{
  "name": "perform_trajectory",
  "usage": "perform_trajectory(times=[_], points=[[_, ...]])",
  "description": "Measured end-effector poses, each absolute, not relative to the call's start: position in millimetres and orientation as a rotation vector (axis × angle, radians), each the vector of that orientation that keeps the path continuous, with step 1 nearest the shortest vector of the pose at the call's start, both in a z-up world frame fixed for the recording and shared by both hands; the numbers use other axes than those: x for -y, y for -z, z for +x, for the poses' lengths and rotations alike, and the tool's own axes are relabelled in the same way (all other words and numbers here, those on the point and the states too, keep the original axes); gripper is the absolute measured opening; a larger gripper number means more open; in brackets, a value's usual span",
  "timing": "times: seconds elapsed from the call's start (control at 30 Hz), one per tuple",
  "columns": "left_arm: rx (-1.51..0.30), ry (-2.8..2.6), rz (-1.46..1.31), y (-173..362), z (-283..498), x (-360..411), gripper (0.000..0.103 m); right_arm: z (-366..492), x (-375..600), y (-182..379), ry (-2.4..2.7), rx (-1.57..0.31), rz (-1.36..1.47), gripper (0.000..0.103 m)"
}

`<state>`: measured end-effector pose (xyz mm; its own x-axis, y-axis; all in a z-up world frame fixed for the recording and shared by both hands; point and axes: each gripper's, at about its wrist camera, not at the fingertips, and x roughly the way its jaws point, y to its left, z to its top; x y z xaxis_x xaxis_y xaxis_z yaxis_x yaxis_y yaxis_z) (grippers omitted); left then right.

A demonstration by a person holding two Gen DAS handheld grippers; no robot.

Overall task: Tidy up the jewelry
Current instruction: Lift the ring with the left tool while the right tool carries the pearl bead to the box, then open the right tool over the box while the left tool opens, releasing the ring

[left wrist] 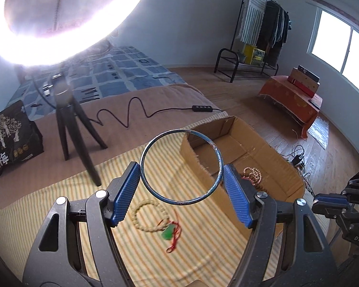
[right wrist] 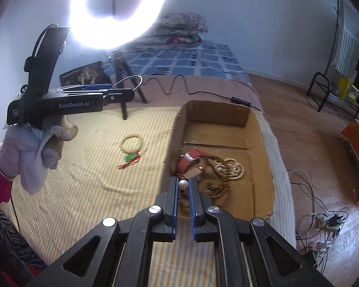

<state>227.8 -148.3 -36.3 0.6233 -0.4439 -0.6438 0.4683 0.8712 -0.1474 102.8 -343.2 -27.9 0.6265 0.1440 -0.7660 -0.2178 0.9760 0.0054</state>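
Left wrist view: your left gripper (left wrist: 182, 171) clamps a thin metal bangle (left wrist: 181, 166) by its outer rim, high above the striped cloth (left wrist: 59, 203), short of the cardboard box (left wrist: 270, 181). Right gripper (right wrist: 183, 187) pinches a pearl piece (right wrist: 183, 184) over that box. Risk: bangle's rim slips the pads; beaded bracelet (left wrist: 150, 217) left behind.

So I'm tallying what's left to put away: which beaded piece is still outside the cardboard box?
The pale cream bead bracelet with a green pendant and red cord, lying on the striped cloth. The brown bead strands already lie inside the cardboard box.
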Motion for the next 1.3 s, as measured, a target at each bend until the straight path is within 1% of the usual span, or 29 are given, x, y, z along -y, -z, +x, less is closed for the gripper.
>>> perform_trajectory(times=[0.67,1.13,1.2,1.27,1.3], points=[[-0.769,0.58,0.069,42.6,263.3,239.7,0.073,124.2,381.3,42.5,-0.148,-0.896,-0.043,0.006],[-0.803,0.609,0.075,53.8,272.2,272.8,0.073,132.9,390.8,53.0,-0.154,-0.922,-0.001,0.006],[-0.811,0.614,0.073,54.8,272.4,274.7,0.074,133.7,389.8,53.4,-0.157,-0.921,-0.004,0.01],[-0.815,0.62,0.07,54.7,273.1,275.6,0.075,133.3,388.4,52.5,-0.157,-0.912,-0.007,0.029],[-0.819,0.623,0.066,54.6,273.6,275.9,0.076,132.3,387.3,51.6,-0.157,-0.904,-0.012,0.032]])
